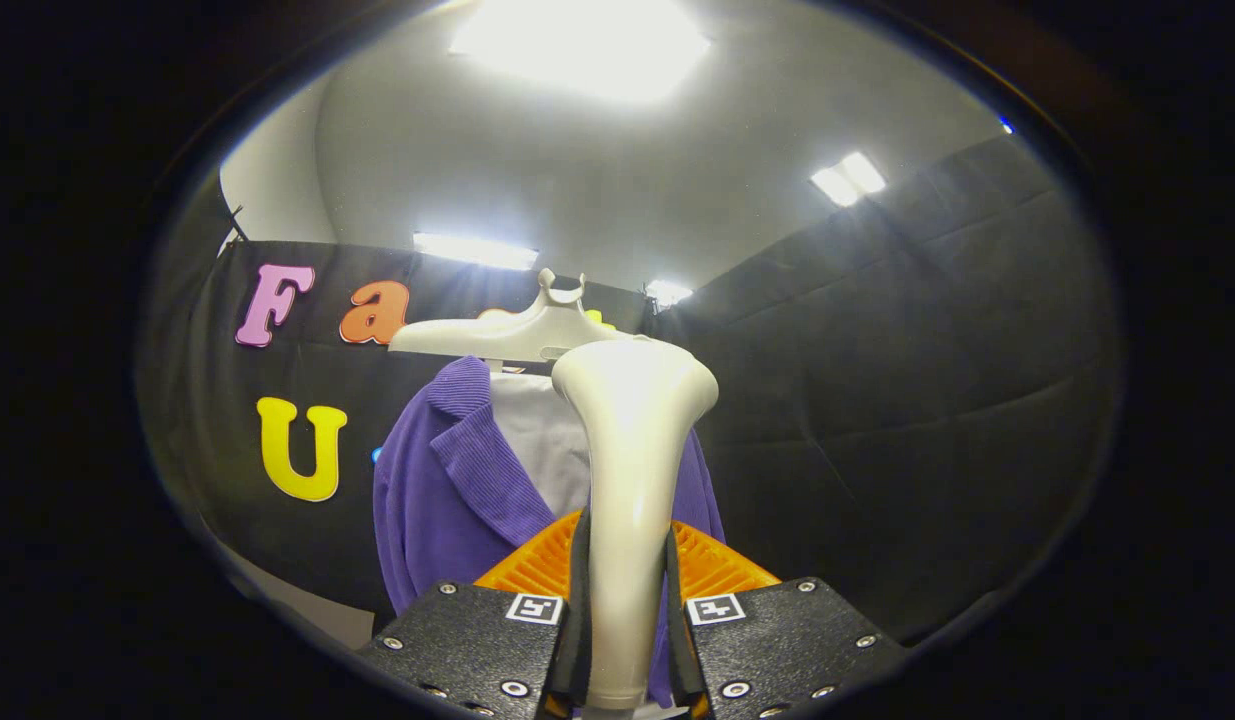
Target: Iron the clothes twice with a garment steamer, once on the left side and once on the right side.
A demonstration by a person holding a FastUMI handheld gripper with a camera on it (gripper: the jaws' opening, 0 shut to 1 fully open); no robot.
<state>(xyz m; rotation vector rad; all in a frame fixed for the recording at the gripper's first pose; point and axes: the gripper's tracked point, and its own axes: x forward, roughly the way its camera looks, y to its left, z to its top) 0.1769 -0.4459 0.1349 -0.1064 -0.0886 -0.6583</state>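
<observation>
Purple jacket [447, 490] over white shirt [547, 440], both on pale hanger [507, 335], hanging beyond fingers against black cloth wall [877, 400]. Garment steamer [632, 440] upright, flared head just in front of hanger, partly covering shirt. Gripper [625, 620] closed on steamer's narrow handle, both fingers pressing its sides.

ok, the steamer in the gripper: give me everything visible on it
The garment steamer is a smooth, off-white, glossy plastic-looking wand: a slim handle that flares into a wide flat head at the top. It stands upright, clamped between both fingers of the gripper, which press on its lower handle from either side. Its head rises in front of the pale hanger and the purple jacket; whether it touches the fabric cannot be told. No steam shows.
</observation>
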